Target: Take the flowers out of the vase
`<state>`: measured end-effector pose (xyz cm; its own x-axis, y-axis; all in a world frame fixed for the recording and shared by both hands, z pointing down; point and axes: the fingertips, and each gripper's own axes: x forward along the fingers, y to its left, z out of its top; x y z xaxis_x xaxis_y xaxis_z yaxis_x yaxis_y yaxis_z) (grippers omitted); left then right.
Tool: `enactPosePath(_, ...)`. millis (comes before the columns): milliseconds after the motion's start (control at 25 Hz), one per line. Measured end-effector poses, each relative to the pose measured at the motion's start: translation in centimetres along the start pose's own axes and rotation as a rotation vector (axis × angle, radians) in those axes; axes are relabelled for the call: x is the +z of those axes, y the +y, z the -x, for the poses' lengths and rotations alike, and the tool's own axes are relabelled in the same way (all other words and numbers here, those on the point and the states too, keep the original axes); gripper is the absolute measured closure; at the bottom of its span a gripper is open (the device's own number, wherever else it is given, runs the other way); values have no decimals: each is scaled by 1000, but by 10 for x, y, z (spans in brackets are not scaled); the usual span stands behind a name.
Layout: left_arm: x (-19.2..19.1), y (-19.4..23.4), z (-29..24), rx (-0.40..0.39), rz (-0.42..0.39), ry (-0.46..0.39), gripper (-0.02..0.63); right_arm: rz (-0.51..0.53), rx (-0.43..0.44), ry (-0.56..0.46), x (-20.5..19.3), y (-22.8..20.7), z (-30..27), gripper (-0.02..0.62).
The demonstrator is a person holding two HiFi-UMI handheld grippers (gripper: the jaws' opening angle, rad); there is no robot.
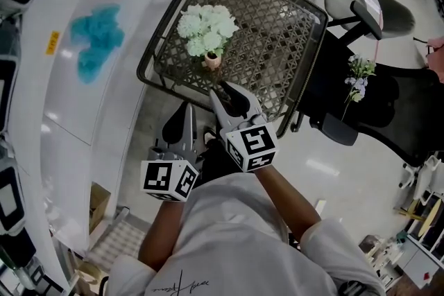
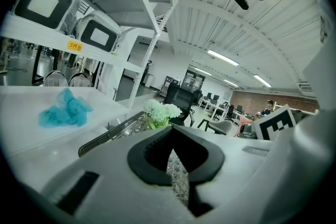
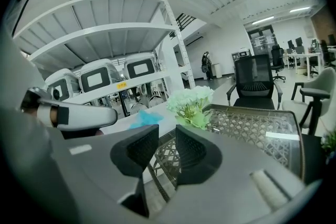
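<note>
A bunch of pale green-white flowers (image 1: 207, 30) stands upright in a small pinkish vase (image 1: 212, 61) on the near part of a wicker glass-topped table (image 1: 281, 38). My right gripper (image 1: 231, 95) hovers just short of the vase, over the table's near edge, open with nothing between its pads. In the right gripper view the flowers (image 3: 190, 102) lie straight ahead beyond the right gripper (image 3: 167, 134). My left gripper (image 1: 184, 114) sits lower left, off the table, shut and empty. In the left gripper view the flowers (image 2: 161, 111) rise above the left gripper (image 2: 170, 136). In both gripper views the vase is hidden.
A white shelf (image 1: 132, 17) with a blue cloth (image 1: 97, 41) runs along the table's left. A black office chair (image 1: 378, 107) carrying another flower sprig (image 1: 357, 76) stands to the right, with a grey chair (image 1: 368, 7) behind it. White machines (image 2: 47, 2) fill the upper shelf.
</note>
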<state>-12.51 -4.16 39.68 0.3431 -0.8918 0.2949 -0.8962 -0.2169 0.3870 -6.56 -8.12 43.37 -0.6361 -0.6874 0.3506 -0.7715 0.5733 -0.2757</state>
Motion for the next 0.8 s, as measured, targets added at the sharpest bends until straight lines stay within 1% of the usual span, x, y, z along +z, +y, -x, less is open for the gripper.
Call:
enactPosePath(640,-14,6,-19,20,12,62,604,-16,-19,39,-12,-29,-26,479)
enactPosePath(800,-17,11,-22,28,38,73,604,-15,-23,47,-16,-32,-31,477)
